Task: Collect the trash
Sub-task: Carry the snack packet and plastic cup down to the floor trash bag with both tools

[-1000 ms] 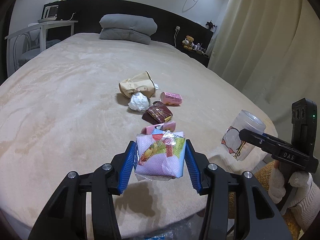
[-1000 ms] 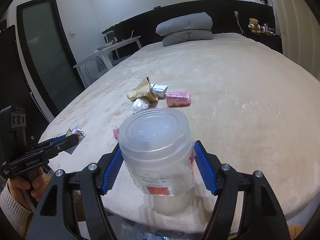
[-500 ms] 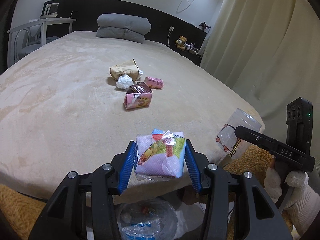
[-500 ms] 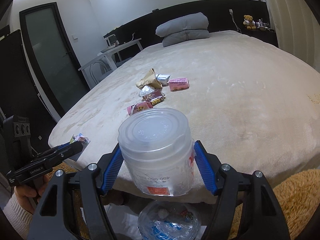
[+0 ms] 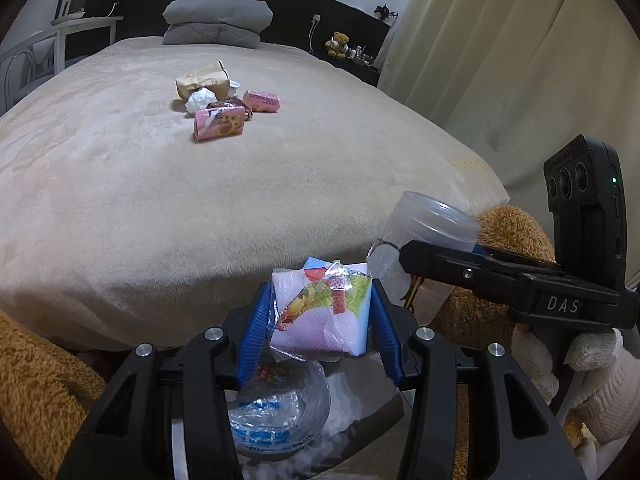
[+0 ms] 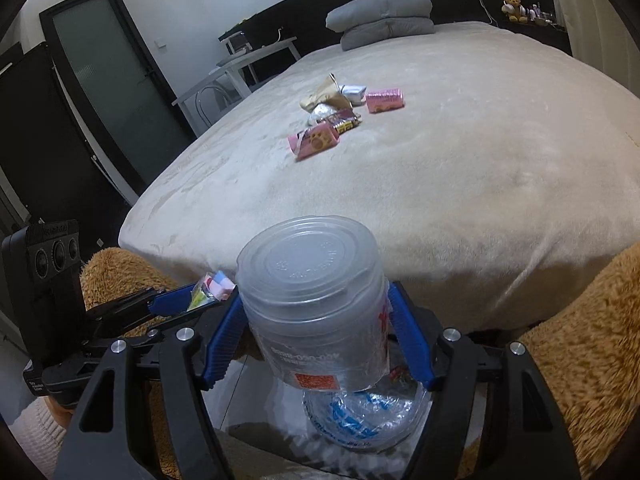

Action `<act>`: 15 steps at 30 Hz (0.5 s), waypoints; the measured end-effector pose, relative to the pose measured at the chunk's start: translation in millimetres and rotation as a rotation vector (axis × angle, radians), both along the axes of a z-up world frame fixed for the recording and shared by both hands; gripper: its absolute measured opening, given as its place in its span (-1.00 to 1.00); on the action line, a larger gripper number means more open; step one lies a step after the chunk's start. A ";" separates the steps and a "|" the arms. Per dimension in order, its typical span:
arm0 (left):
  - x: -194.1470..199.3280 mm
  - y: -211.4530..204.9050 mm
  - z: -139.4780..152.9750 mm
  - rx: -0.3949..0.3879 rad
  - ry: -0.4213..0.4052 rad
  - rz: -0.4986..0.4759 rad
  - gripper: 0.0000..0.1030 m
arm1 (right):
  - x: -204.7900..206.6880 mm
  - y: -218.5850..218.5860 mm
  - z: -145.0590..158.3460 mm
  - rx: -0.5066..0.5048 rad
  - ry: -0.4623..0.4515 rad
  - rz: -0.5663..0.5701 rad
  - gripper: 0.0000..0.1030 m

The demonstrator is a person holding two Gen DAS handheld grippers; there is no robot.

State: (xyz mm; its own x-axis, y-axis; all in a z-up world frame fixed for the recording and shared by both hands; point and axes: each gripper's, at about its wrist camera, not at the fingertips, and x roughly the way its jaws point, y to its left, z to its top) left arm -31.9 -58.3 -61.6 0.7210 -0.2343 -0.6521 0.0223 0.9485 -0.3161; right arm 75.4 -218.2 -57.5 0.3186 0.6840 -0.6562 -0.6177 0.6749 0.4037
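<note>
My left gripper [image 5: 320, 314] is shut on a pink and white wrapper [image 5: 322, 312], held off the foot of the bed above a bin lined with a clear bag [image 5: 280, 412]. My right gripper [image 6: 316, 332] is shut on a clear plastic cup [image 6: 316, 304], also above the bin's bag [image 6: 360, 416]. The cup [image 5: 424, 240] and right gripper show at the right of the left wrist view; the wrapper [image 6: 210, 286] shows at the left of the right wrist view. More trash lies mid-bed: a pink packet [image 5: 219, 122], a brown paper bag [image 5: 202, 78], a crumpled tissue [image 5: 199, 99], another pink packet [image 5: 261, 100].
The beige bed [image 5: 200, 200] fills the view, with grey pillows [image 5: 218, 20] at its head. A brown fluffy rug [image 6: 580, 340] lies round the bin. A curtain [image 5: 500, 60] hangs on the right; a desk and chair [image 6: 240, 64] and a dark door [image 6: 112, 80] stand on the left.
Both grippers have drawn back off the bed's foot and lowered over the bin, each keeping its hold. The bin's bag has come into view below them.
</note>
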 end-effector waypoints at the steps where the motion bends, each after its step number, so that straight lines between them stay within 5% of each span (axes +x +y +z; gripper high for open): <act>1: -1.4 -1.2 -1.7 -0.005 0.005 0.001 -0.08 | -0.4 -1.1 -2.3 -0.007 0.009 -0.006 0.34; 6: -7.5 1.0 -10.6 -0.052 0.045 0.031 -0.08 | 2.8 0.2 -21.9 -0.053 0.111 -0.016 0.34; 15: 8.9 8.5 -50.3 -0.094 0.243 0.089 -0.08 | 13.9 11.3 -62.0 -0.181 0.270 -0.022 0.34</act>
State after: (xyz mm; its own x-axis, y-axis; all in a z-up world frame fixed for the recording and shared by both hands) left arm -23.1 -49.8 -111.8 0.5669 -0.2447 -0.7866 -0.1473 0.9093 -0.3891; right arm 89.3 -206.9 -119.5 0.1296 0.5436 -0.8293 -0.4892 0.7625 0.4233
